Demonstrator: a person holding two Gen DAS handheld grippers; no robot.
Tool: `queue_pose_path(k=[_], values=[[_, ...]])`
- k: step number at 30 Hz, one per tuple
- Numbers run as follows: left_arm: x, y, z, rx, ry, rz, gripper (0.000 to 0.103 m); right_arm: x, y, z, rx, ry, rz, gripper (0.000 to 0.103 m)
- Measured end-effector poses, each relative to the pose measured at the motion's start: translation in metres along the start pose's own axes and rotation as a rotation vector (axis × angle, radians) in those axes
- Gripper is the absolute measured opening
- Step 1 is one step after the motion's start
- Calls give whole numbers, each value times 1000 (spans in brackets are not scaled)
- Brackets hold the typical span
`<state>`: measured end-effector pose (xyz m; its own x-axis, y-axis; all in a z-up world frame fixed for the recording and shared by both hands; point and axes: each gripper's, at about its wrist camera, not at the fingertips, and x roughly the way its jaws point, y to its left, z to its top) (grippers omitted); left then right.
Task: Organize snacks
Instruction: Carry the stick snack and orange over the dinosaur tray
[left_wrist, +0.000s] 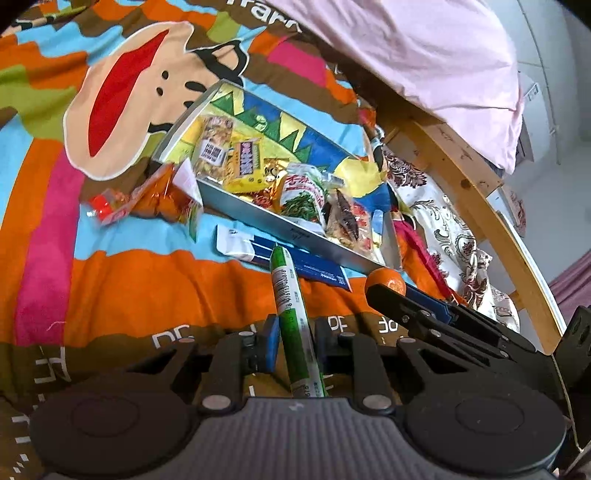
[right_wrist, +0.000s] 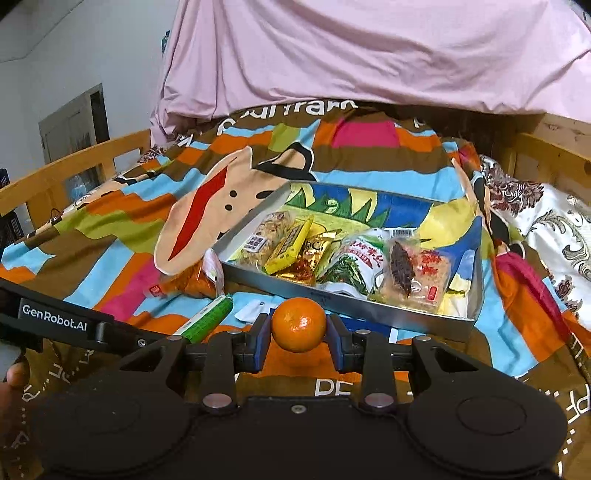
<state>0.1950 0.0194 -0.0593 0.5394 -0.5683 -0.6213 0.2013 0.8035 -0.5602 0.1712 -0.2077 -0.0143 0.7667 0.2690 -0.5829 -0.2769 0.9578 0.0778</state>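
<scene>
My left gripper (left_wrist: 294, 339) is shut on a green-and-white snack stick (left_wrist: 290, 306), which points forward toward the metal tray (left_wrist: 258, 218); the stick also shows in the right wrist view (right_wrist: 210, 317). My right gripper (right_wrist: 298, 334) is shut on an orange mandarin (right_wrist: 299, 325), held just in front of the tray's near wall (right_wrist: 354, 306); the mandarin also shows in the left wrist view (left_wrist: 386, 281). The tray holds several snack packets in a row. An orange snack bag (left_wrist: 155, 199) lies on the bedspread left of the tray.
A blue-and-white flat packet (left_wrist: 280, 258) lies on the colourful bedspread (left_wrist: 110, 288) before the tray. A pink sheet (right_wrist: 369, 55) hangs behind. Wooden bed rails (left_wrist: 461, 184) run along the sides. A patterned cloth (right_wrist: 546, 221) lies to the right.
</scene>
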Motion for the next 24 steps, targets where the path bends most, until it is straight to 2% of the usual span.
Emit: queue_pose_path(k=[7,12,17,24], values=[[-7,1,-1,1,-27,-7,22,-2,-1,1,1,-24,-10,35],[-10,1,6,-25,-81,-40,22,0,-3,3,12,-49,-9,35],[1,6,26,-91,-184,-127,21,9,-5,6,21,-65,-17,35],[27,1,65,-83,-279,-141,21,40,-23,27,-2,-134,-82,35]])
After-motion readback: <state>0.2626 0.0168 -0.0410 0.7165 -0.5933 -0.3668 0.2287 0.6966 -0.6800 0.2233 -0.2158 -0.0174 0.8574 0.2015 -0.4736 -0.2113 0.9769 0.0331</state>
